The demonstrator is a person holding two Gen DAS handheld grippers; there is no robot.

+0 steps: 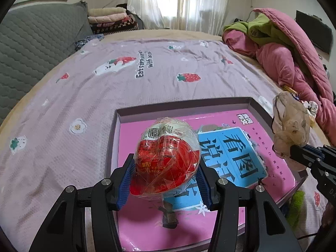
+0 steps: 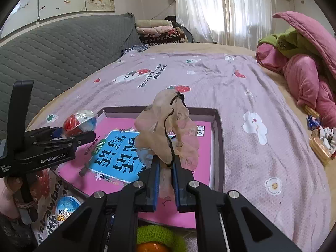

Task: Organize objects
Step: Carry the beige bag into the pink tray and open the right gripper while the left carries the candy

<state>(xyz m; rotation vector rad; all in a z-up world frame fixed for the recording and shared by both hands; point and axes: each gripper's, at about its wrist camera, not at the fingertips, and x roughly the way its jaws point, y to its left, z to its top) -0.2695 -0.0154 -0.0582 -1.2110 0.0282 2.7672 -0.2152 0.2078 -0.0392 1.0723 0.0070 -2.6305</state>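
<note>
Both grippers were black, blue ribbed pads (image 1: pixel 126 180) inside, silver screws on linkages. Left gripper (image 2: pixel 69 134) bore white "GenRobot.AI" lettering.

The left tongs (image 2: pixel 74 135) read "GenRobot.AI"; the blanket (image 1: pixel 163 71) reads "Eat strawberries with tea".

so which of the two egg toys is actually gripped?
The red-and-white wrapped egg, clamped in the left gripper above the pink box. The blue-and-white egg lies loose on the bedspread beside the box.

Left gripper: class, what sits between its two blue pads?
A red plastic-wrapped egg-shaped toy, pinched by the left gripper above the pink tray; left wrist view.
</note>
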